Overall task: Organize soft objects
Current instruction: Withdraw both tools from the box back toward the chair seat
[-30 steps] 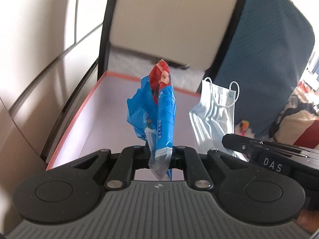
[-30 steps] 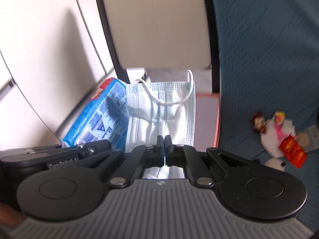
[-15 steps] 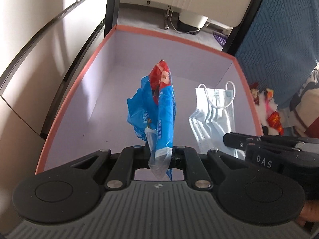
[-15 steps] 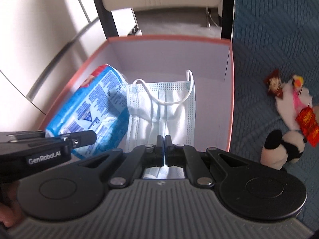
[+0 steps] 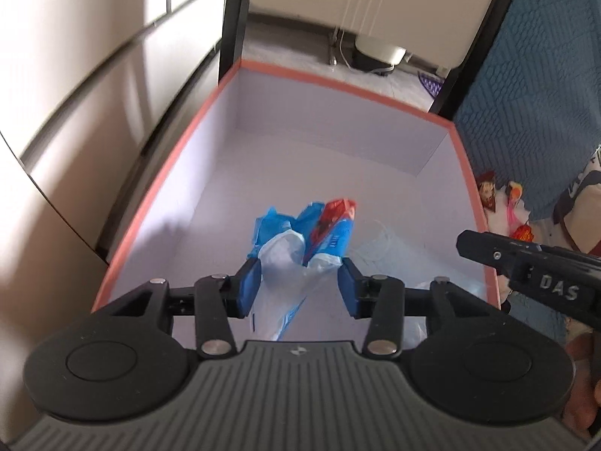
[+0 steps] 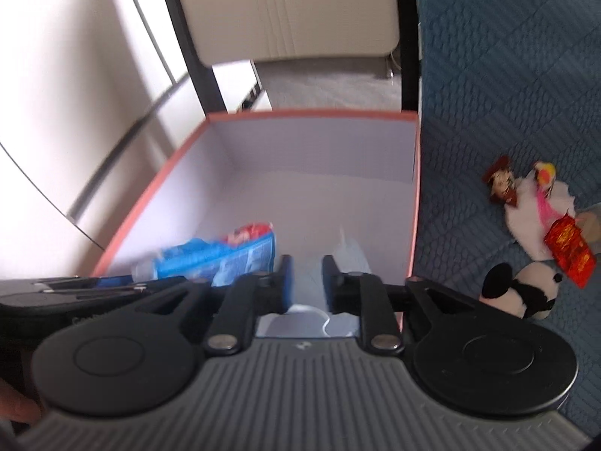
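A storage box [image 5: 157,191] with an orange rim and pale lilac inside stands below both grippers; it also shows in the right wrist view [image 6: 415,203]. My left gripper [image 5: 298,285] is open over it, and the blue and red tissue pack [image 5: 319,233] drops free between the jaws into the box. My right gripper [image 6: 303,282] is open, and the pale blue face mask [image 6: 349,251] falls below it, blurred. The tissue pack [image 6: 221,255] lies to its left in the right wrist view. The mask [image 5: 390,248] shows faintly in the left wrist view.
A blue quilted bed surface [image 6: 507,94] lies right of the box. On it sit a panda plush [image 6: 526,293], a white plush with a red packet [image 6: 541,210] and a small doll [image 6: 501,184]. A cream cabinet [image 5: 94,75] stands left, a chair [image 6: 285,11] behind.
Both grippers have opened and let go: the tissue pack and the face mask are dropping into the box. Both views have tilted down over the box.
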Tool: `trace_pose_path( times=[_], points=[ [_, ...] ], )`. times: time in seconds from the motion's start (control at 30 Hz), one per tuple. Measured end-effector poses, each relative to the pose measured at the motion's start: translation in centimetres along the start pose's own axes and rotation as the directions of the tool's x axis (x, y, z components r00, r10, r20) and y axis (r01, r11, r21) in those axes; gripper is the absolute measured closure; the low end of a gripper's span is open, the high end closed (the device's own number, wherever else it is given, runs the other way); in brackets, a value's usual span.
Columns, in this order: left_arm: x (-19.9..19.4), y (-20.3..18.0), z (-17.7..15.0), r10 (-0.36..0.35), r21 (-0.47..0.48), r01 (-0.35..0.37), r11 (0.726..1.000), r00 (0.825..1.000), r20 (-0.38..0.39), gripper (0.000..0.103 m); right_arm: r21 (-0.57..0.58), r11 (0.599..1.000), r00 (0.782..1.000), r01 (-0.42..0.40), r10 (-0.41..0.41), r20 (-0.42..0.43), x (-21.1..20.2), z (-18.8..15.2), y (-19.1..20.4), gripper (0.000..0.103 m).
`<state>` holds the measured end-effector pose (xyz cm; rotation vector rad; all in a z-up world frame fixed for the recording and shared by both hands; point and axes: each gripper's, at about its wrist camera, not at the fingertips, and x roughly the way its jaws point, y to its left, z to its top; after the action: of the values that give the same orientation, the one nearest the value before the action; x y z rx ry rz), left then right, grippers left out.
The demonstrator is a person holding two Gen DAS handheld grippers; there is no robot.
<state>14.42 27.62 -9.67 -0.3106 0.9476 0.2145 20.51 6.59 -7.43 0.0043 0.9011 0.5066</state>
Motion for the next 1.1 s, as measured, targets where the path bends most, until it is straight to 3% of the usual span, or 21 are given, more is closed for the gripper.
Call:
trace_pose_path(
  times=[0.23,0.6,1.1],
  points=[
    [-3.5,-1.9,0.0,-0.019,0.045,0.014,0.999,0.993,0.114,0.052,-0.004,1.000,0.995,-0.006,0.006,0.100,-3.9,0.2,-0.5,0.077],
    [-8.8,-6.5,-2.3,-0.072,0.071,0.054,0.996,0.957,0.281,0.052,-0.005,1.000,0.961,0.029,-0.026,0.275,-11.0,-0.9,-2.9,0.077],
    [-9.5,-12.9,-7.8,-0.161,0.140,0.121,0.983,0.933,0.322,0.052,0.034,0.998,0.930,0.061,-0.069,0.360,-16.6,-6.2,-7.4,0.077]
  ],
)
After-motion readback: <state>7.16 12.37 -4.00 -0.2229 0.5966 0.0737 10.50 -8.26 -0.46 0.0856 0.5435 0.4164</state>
